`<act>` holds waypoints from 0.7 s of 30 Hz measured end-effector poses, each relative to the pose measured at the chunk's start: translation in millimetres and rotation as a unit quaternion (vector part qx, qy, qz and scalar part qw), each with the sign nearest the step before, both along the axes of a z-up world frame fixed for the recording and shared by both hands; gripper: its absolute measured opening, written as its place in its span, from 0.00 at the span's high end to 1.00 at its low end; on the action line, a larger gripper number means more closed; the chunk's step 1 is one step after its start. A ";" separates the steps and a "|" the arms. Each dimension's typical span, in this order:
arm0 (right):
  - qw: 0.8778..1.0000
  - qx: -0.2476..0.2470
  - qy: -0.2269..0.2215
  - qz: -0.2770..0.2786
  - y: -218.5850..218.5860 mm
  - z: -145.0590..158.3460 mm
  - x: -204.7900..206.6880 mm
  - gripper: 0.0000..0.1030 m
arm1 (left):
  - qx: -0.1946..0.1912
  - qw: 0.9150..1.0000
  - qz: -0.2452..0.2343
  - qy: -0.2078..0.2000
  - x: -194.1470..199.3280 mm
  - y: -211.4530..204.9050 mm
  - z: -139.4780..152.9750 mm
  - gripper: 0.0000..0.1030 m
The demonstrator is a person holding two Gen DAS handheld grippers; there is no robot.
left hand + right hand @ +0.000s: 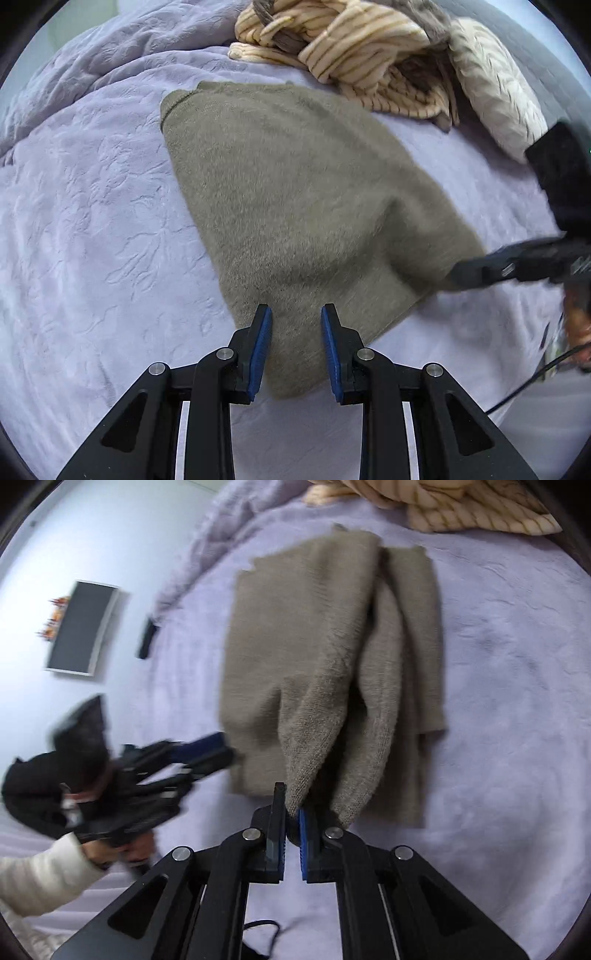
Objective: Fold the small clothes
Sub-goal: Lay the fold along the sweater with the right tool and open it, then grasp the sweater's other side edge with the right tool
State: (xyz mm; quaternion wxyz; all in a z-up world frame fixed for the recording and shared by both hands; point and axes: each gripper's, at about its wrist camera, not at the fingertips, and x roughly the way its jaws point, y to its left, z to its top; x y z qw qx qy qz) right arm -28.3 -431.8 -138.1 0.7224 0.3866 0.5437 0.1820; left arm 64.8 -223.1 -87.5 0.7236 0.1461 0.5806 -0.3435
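Observation:
An olive-brown fleece garment lies on a lavender bedspread. My left gripper points steeply down at its near corner, and the bunched fabric fills the narrow gap between the blue pads. In the right wrist view the garment is drawn up in long folds towards my right gripper, which is shut on a pinched edge. The right gripper is at the garment's right corner in the left wrist view. The left gripper is blurred at the garment's left corner.
A heap of cream striped clothes and a cream knitted piece lie at the far side of the bed. A small dark object rests near the bed's left edge. A white sleeve holds the left tool.

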 end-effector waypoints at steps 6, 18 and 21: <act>0.991 -0.039 0.117 -0.045 -27.6 -56.9 -24.1 0.93 | 0.043 0.998 0.020 0.040 2.2 31.5 -30.0 0.48; 0.983 -0.129 0.107 -0.069 -27.3 -0.7 -67.8 0.38 | 0.045 0.992 0.115 0.017 -17.1 50.0 16.1 0.47; 0.983 -0.136 0.101 -0.065 -13.7 3.1 -60.8 0.29 | 0.043 0.991 0.128 0.027 -20.1 46.7 15.8 0.47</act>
